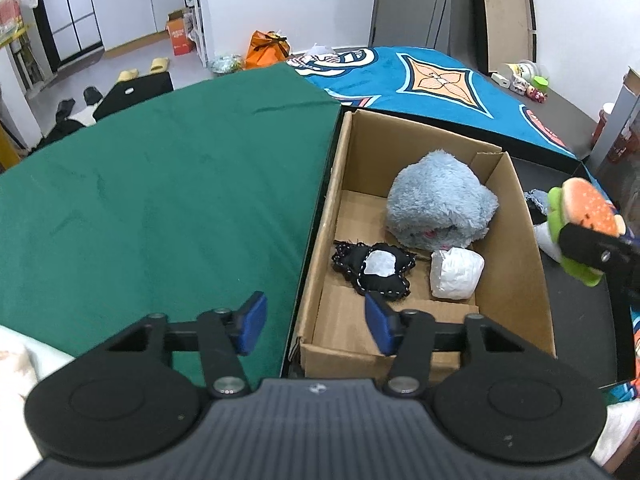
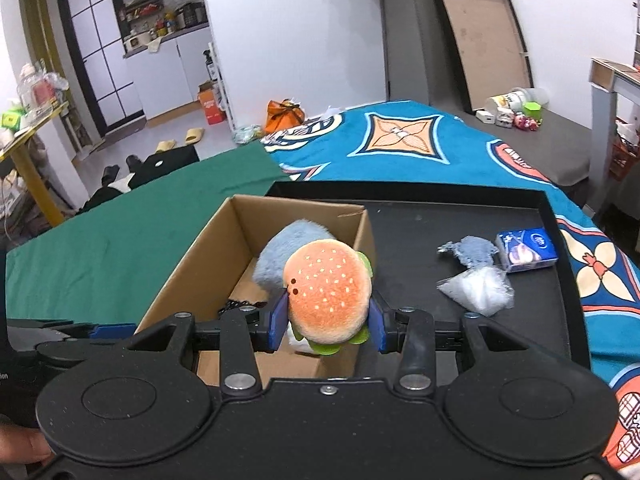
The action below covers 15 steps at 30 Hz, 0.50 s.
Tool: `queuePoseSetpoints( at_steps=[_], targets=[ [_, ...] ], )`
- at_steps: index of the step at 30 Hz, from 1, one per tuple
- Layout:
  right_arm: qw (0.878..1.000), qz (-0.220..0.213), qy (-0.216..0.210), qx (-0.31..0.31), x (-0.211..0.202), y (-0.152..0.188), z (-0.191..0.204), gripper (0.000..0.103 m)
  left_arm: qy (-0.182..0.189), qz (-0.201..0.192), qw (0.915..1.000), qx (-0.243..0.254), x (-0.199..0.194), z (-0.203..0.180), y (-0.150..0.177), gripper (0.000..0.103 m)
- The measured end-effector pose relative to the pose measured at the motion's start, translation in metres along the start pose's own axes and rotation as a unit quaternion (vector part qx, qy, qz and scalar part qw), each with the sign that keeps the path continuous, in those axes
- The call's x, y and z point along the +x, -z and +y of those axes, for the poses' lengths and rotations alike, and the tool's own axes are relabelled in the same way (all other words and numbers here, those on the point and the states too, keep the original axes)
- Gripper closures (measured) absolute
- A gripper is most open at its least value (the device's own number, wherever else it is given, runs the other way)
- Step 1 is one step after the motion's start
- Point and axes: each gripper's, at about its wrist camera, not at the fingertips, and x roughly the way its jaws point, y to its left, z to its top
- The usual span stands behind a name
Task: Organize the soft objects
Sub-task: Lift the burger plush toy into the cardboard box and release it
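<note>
A: Why's the right gripper squeezing the burger plush from both sides?

B: So it carries over the cardboard box. Left gripper hangs half-open, empty, at the box's near corner.

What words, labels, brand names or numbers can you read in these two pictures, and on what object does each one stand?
None can be read for certain.
Blue tissue pack: oval logo, too blurred.
Orange carton on the floor: white print, too small.
Blue blanket: letter-like shapes, unreadable.
Right gripper holding the burger toy: no text visible.
</note>
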Motion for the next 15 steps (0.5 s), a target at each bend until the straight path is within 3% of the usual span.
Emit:
queuePoseSetpoints(
  at_steps=[10,15],
  targets=[
    [1.000,0.017,-0.004,-0.026,0.011,0.004,0.028,0.062,0.023,0.009,0.9990,-0.037,0.006,0.016,0.002,0.087],
    [0.999,0.028,-0.002,-0.032,0.017,0.005,0.036,0.056,0.037,0.007,0.9982,-0.047,0.006,0.021,0.003,0.088]
  ],
)
